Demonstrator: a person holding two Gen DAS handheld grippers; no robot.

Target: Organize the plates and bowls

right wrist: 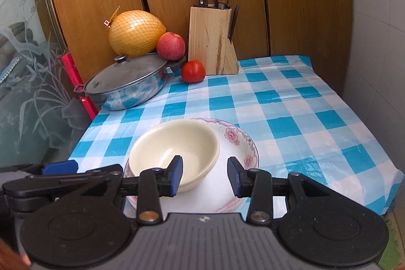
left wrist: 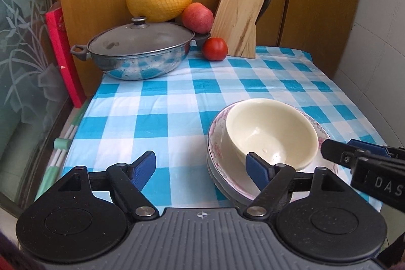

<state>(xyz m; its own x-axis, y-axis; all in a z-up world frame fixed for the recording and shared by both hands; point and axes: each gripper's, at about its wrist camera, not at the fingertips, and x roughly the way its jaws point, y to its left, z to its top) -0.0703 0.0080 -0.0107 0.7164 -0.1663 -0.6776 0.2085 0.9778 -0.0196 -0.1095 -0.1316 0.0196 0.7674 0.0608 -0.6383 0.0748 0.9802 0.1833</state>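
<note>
A cream bowl [right wrist: 174,151] is sitting tilted inside a pink-flowered plate [right wrist: 240,141], lower centre of the right wrist view, on the checked cloth [right wrist: 291,103]. Both grippers are angling downward — left gripper [left wrist: 201,168] spread wide, right gripper [right wrist: 205,175] parted — nothing gripped.

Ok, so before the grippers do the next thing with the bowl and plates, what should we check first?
1. Cream bowl sits inside the flowered plate: ok.
2. Bowl sits centred on the plate: not ok, it is off toward the pot's side.
3. Left hand-held gripper open, nothing between its fingers: ok.
4. Right hand-held gripper open and holding nothing: ok.
5. Plates stacked neatly: a grey plate shows under the flowered one, edges roughly lined up: ok.
6. Any more bowls nested under the cream bowl: cannot tell.
</note>
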